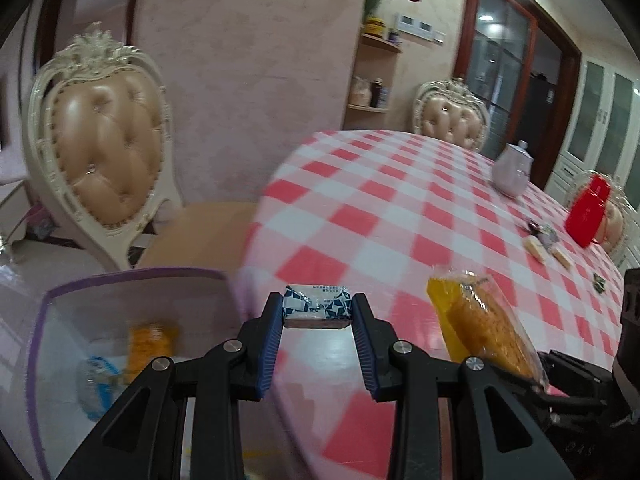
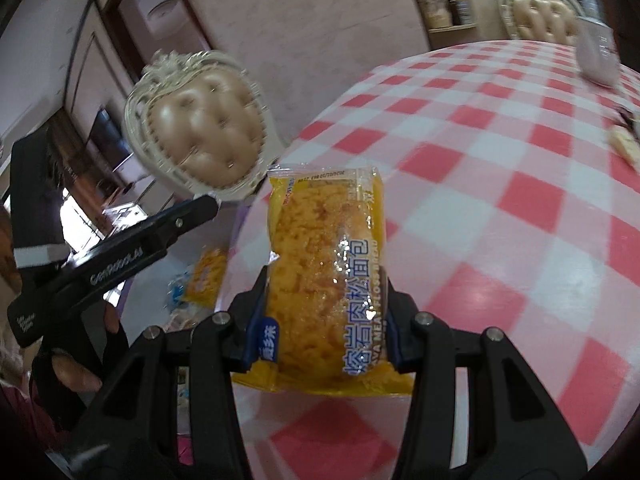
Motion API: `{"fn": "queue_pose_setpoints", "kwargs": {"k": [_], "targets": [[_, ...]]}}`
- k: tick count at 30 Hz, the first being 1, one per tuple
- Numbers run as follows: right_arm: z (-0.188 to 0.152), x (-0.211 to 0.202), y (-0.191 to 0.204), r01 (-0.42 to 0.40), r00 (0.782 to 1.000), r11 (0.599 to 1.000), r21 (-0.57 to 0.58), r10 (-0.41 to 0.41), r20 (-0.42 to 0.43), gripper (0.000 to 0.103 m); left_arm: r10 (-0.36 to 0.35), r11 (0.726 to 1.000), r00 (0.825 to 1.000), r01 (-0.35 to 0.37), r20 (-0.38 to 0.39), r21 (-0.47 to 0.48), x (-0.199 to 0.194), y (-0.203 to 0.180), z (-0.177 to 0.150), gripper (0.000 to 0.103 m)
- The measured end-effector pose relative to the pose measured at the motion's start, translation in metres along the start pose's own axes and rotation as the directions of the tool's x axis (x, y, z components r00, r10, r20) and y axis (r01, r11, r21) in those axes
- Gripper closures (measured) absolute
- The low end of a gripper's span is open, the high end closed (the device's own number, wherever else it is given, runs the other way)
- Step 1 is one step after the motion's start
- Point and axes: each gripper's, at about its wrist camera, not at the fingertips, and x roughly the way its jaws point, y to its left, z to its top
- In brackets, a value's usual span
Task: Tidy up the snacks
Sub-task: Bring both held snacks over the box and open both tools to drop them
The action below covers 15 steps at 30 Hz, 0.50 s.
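Left gripper (image 1: 317, 309) clamps a small blue-white wrapped cake (image 1: 316, 304) crosswise; right gripper (image 2: 325, 320) pinches a yellow meat-floss bread packet (image 2: 326, 276) lengthwise. The purple-rimmed clear bin (image 1: 132, 274) sits down-left, nearer the left gripper.

Glossy plastic bread wrapper (image 2: 326, 280), crinkled

Both wrist views over checkered table (image 1: 400, 200)
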Motion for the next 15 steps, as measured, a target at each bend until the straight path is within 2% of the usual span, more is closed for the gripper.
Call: {"fn": "queue_pose_setpoints", "kwargs": {"k": [8,15], "targets": [[-0.010,0.027,0.056,-0.092,0.994,0.989,-0.117,0.084,-0.074,0.052,0.130,0.989,0.991,-0.132,-0.038,-0.068,0.003,0.061,-0.007,0.067],[-0.031,0.045,0.109,-0.204,0.971,0.945,-0.256,0.162,-0.177,0.051,0.249,0.956,0.964,-0.259,-0.088,-0.134,0.005,0.116,-0.018,0.067]]}}
